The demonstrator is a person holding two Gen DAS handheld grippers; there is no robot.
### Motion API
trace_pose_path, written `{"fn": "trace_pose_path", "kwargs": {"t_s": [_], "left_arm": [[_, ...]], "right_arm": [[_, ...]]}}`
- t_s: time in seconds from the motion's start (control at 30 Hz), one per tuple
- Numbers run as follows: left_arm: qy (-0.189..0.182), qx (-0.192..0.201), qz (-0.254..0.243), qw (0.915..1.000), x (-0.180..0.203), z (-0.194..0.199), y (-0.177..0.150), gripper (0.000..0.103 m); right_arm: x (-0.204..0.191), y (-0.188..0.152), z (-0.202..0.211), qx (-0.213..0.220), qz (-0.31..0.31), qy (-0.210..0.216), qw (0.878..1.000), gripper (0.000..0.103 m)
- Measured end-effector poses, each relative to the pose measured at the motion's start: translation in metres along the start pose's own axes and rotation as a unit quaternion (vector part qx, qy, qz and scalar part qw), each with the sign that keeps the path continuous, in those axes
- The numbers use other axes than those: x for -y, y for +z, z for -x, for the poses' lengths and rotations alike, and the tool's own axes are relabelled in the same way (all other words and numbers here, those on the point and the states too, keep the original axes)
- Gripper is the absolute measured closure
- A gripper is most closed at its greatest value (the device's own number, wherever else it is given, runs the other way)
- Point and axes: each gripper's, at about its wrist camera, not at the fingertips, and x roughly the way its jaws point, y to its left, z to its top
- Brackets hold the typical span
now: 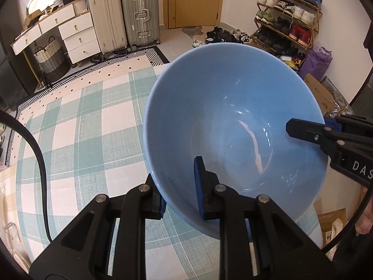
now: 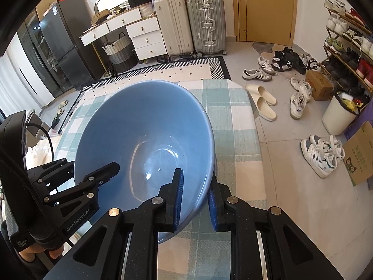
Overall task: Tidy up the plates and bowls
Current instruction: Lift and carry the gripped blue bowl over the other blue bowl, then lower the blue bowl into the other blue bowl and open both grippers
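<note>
Both hand-held grippers are clamped on one blue bowl [image 1: 233,121], each with one finger inside the wall and one outside. Seen from its own camera, the left hand-held gripper [image 1: 180,191] pinches the near rim; the right hand-held gripper [image 2: 194,198] does the same on the rim nearest its own lens, so the two grips sit at different places around the edge.

Beneath all this lies the largest surface, a bench [image 1: 88,126] under a green and white checked cloth, with a patterned rug [image 2: 191,66] on the floor beyond its far edge. The bowl is tilted, its mouth turned towards the cameras; whether its base touches the cloth or hangs just above it cannot be told, since the underside is hidden.

As for handling, the bowl looks stiff and glazed (bright highlights streak the inside), so it is probably slick and breakable, and fairly weighty for a rim pinch. The thin wall near the edge is the sensible place to hold, as now, with the blue pads [image 2: 179,196] flat against it. One rim grip alone would likely let it swing, and no plates or other bowls show here to stack it with.
</note>
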Motion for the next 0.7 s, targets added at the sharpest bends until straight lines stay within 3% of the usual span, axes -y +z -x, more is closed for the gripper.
{"fn": "trace_pose_path", "kwargs": {"t_s": [0.7], "left_arm": [[0.02,-0.022,-0.013,0.9995,0.002,-0.025,-0.009,0.086]], "right_arm": [[0.011,-0.006,-0.033,-0.022,-0.008,0.002,1.0,0.083]]}}
